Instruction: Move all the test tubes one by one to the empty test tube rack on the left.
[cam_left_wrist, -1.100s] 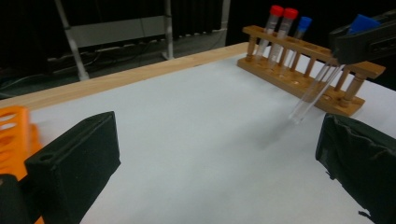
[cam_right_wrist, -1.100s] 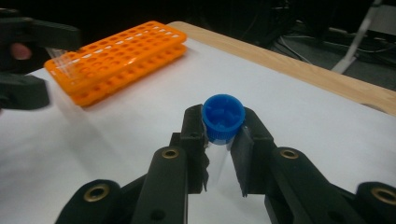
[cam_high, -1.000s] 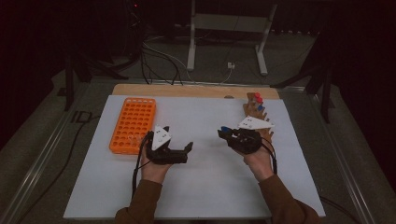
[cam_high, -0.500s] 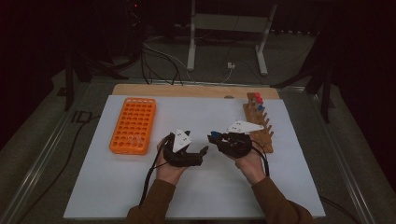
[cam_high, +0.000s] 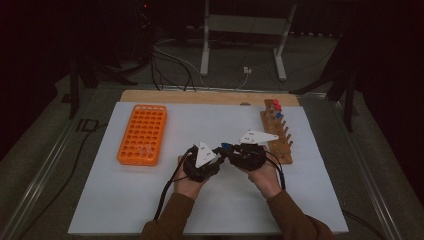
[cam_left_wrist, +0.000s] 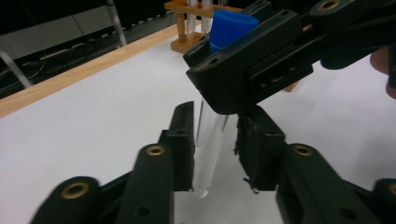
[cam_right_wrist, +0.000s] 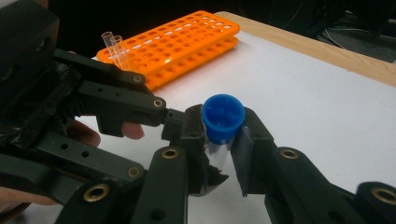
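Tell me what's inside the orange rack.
Two clear uncapped tubes stand in holes at one end of the rack. The other holes look empty; their bottoms are hidden.

Left hand-held gripper (cam_high: 216, 159) and right hand-held gripper (cam_high: 231, 151) tip to tip — jaws nearly closed, forearms converging

Laboratory bench setting: orange plastic tube rack (cam_high: 143, 134) lay left of the grippers, wooden rack of capped glass tubes (cam_high: 278, 131) right, white tabletop (cam_high: 150, 200) beneath.
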